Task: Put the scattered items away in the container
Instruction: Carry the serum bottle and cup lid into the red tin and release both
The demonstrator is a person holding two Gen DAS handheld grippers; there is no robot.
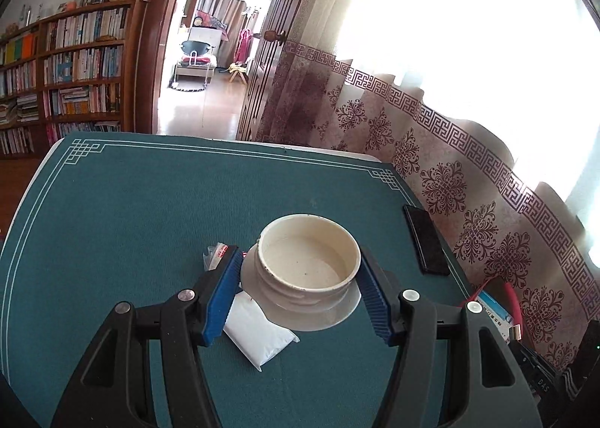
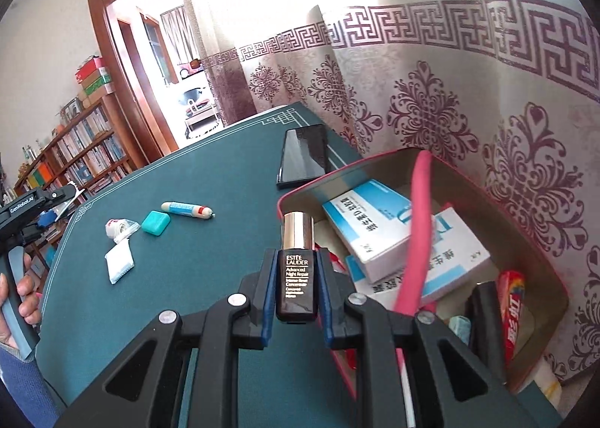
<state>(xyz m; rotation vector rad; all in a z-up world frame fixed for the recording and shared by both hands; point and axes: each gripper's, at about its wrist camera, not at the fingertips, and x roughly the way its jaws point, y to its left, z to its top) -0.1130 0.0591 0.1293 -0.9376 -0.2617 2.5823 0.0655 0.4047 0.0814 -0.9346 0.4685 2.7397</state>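
Right gripper (image 2: 296,289): clenched on the serum bottle (image 2: 297,270), beside the box (image 2: 525,383) for dropping in.
Left gripper (image 1: 300,289): fingers released, straddling the white jar (image 1: 309,259).

Phone (image 2: 303,158) behind container (image 2: 525,240) — boxes (image 2: 375,229) inside

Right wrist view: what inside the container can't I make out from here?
- Container floor, right wrist view: hidden under white-and-blue boxes and pink handle.
- Dark item beside the red tube: in shadow, unidentifiable.
- Container's near corner: blocked by the right gripper holding the serum bottle.
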